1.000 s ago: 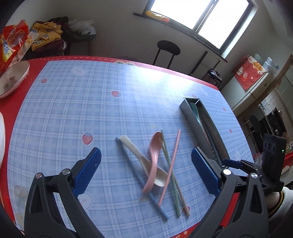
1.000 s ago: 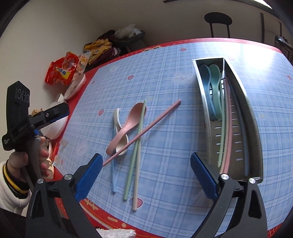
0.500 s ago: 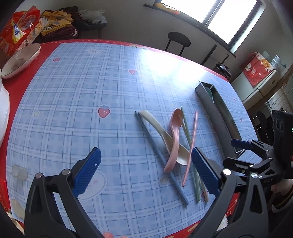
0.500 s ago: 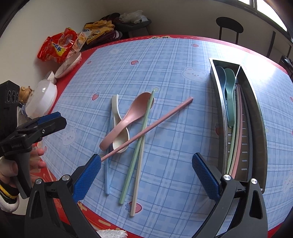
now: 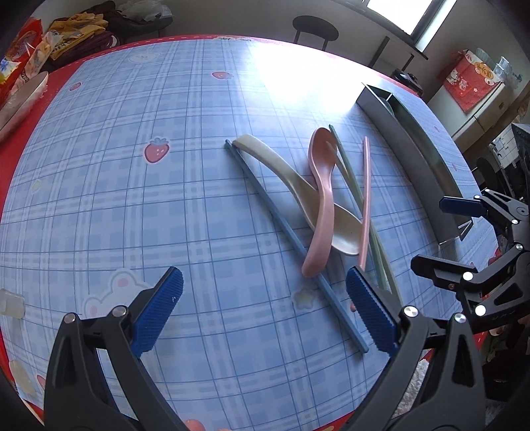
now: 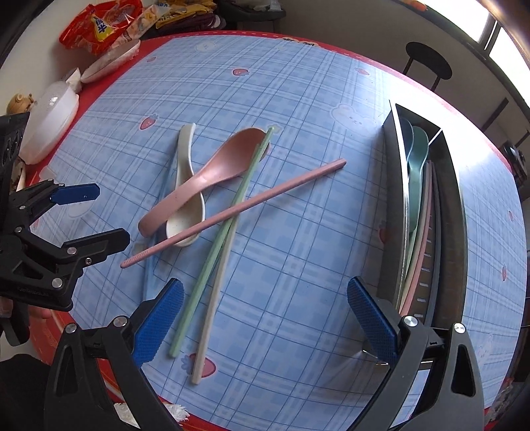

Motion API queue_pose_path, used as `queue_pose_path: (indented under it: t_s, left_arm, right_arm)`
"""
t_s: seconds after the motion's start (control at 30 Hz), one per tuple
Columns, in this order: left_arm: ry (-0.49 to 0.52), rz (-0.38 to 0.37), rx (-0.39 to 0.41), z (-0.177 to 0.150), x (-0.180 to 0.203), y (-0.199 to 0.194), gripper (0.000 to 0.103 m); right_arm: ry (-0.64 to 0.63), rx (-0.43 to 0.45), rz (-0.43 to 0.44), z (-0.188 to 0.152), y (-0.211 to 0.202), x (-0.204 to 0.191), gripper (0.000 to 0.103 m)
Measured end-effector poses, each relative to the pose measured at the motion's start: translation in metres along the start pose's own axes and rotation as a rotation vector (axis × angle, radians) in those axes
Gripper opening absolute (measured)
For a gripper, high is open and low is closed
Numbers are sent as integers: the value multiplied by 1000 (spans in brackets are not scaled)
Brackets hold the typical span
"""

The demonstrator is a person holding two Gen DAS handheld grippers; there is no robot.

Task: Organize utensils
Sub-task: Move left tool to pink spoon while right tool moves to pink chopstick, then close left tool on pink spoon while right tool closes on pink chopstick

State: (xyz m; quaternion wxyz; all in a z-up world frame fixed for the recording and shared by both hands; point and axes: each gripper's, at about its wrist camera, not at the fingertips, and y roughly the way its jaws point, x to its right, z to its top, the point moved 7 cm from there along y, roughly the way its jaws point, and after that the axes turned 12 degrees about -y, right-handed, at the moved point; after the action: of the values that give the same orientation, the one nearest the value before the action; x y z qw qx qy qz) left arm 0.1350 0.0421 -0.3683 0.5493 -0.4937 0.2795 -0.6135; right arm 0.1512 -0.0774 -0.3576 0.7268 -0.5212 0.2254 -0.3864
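Observation:
A pink spoon (image 5: 323, 185) (image 6: 228, 162) lies across a cream spoon (image 5: 281, 169) (image 6: 185, 149) in a loose pile on the blue plaid tablecloth. With them lie a pink chopstick (image 6: 265, 199), a green chopstick (image 6: 218, 252), a cream chopstick (image 6: 212, 298) and a blue chopstick (image 5: 275, 212). To the right stands a metal utensil tray (image 6: 392, 199) (image 5: 407, 142) holding a teal spoon (image 6: 417, 155) and several chopsticks. My left gripper (image 5: 263, 281) is open, low over the blue chopstick's near end. My right gripper (image 6: 265, 288) is open, between the pile and the tray.
A red snack bag (image 6: 99, 23), a white bowl (image 6: 112, 63) and a white lidded container (image 6: 49, 116) sit along the table's far left edge. A black stool (image 6: 429, 64) stands beyond the table. The red table border runs just below both grippers.
Both grippers have come lower and closer to the pile of utensils, and both stay open. The utensils and the tray have not moved.

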Motion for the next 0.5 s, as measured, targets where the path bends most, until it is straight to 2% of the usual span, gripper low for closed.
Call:
queue_pose_path:
  t_s: [0.17, 0.27, 0.4, 0.5]
  left_arm:
    - [-55, -14, 40, 18, -8, -8, 97]
    - [-77, -79, 36, 31, -4, -12, 97]
    - [-16, -73, 47, 45, 9, -16, 97]
    - [-19, -90, 40, 49, 14, -14, 93]
  right_arm:
    - [79, 18, 83, 6, 3, 10, 79]
    - [162, 22, 133, 11, 9, 21, 65]
    - [277, 40, 222, 20, 17, 31, 57]
    - [312, 53, 254, 27, 21, 31, 53]
